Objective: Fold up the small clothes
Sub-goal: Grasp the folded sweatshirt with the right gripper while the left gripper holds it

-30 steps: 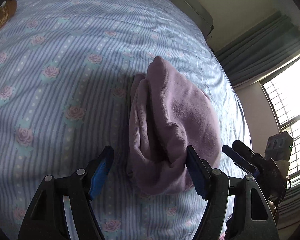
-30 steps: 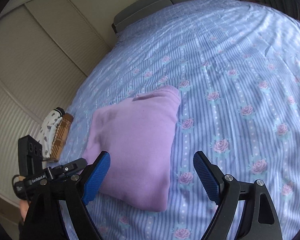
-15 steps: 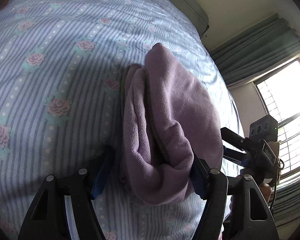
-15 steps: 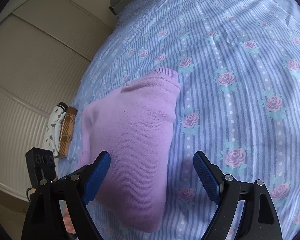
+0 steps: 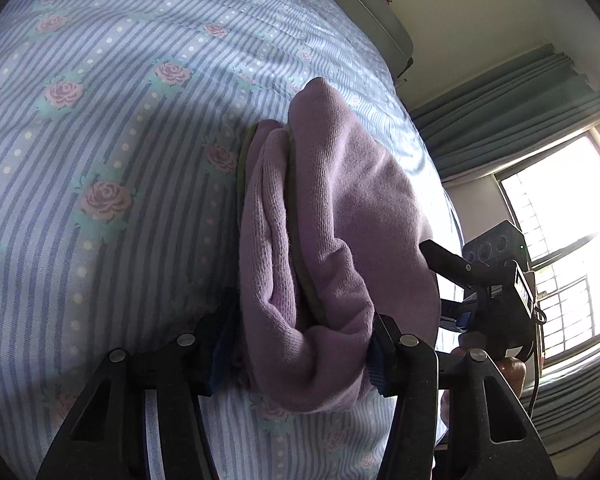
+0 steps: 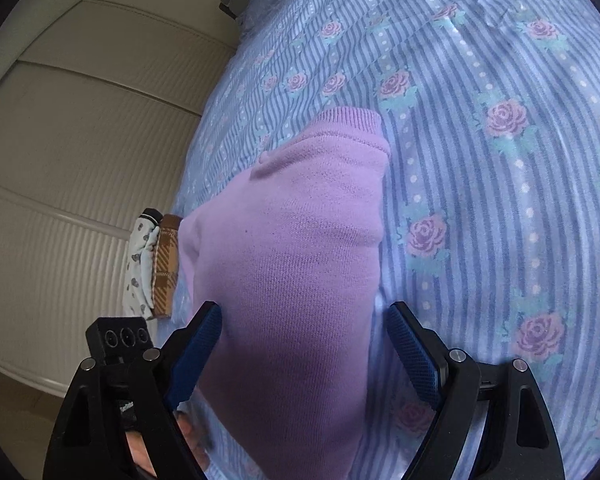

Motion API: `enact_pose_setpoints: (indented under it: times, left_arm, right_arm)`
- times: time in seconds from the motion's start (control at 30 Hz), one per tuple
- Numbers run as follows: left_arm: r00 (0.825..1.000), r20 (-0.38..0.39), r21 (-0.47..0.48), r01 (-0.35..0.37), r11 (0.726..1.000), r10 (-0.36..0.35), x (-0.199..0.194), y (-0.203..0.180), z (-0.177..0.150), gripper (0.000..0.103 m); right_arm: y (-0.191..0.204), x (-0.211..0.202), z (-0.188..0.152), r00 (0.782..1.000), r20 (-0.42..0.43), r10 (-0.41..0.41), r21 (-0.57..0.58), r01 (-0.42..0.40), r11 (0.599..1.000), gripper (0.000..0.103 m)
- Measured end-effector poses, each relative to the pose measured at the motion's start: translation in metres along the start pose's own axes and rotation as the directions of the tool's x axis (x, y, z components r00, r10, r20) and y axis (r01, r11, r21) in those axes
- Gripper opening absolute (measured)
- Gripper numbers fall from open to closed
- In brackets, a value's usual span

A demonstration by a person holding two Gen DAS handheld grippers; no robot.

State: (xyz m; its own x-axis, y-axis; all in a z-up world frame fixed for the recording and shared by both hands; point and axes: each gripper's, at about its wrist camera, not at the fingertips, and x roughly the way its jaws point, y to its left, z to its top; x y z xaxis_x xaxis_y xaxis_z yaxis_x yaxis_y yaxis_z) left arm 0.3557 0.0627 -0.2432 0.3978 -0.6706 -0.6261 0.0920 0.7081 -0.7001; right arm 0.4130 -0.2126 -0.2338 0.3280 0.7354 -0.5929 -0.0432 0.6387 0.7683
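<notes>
A big bed [image 5: 100, 128] fills both views. Its sheet has blue stripes, white dots and pink roses. There are no boxes or baskets here, so nothing sits inside anything.

A folded purple garment [image 6: 300, 272] lies on the sheet. In the left wrist view it [image 5: 340, 216] runs from 6 o'clock up to about 12 o'clock, with its folded layers stacked side by side.

At 3 o'clock in the left wrist view are green curtains [image 5: 512, 112] and a bright window [image 5: 560, 232]. At 9 o'clock in the right wrist view is a pale ribbed wall [image 6: 72, 184]. Two small folded clothes [image 6: 154, 264] lie at the bed's edge there, one white with hearts and one brown check.

The left gripper [image 5: 300, 356] points down at the sheet. Its jaws have just been closing, and they now squeeze the near end of the purple garment from both sides.

The right gripper [image 6: 304, 352] also tips down. Its jaws are wide apart, with the purple garment between them. Whether the blue pads [image 6: 412, 356] touch the cloth I cannot tell, but they do not pinch it.
</notes>
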Motion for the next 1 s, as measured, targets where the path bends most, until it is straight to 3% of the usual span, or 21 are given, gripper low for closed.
enact_pose_setpoints:
  times: [0.13,0.3,0.4,0.73,1.0]
  left_arm:
    - [1.000,0.001,0.003,0.000,1.000,0.000,-0.003,0.001,0.000,0.046]
    - [1.000,0.010,0.027,-0.015,1.000,0.015,-0.009,-0.003,-0.002,0.038]
    - [1.000,0.014,0.042,-0.022,0.999,0.021,-0.015,-0.007,-0.003,0.035]
    - [1.000,0.007,0.053,0.013,0.999,-0.013,-0.046,-0.020,-0.004,0.032]
    - [0.998,0.058,0.072,0.029,0.997,-0.033,-0.102,-0.038,-0.009,0.032]
  right_arm:
    - [0.009,0.013,0.000,1.000,-0.008,-0.005,0.002,0.005,1.000,0.078]
    - [0.007,0.006,-0.003,1.000,0.010,-0.014,0.008,0.014,1.000,0.057]
    - [0.008,0.000,-0.006,1.000,0.025,-0.009,0.011,0.009,1.000,0.051]
    - [0.045,-0.021,-0.019,0.998,0.067,0.005,-0.017,-0.004,1.000,0.047]
    - [0.093,-0.037,-0.036,0.995,0.093,0.021,-0.043,-0.017,0.999,0.046]
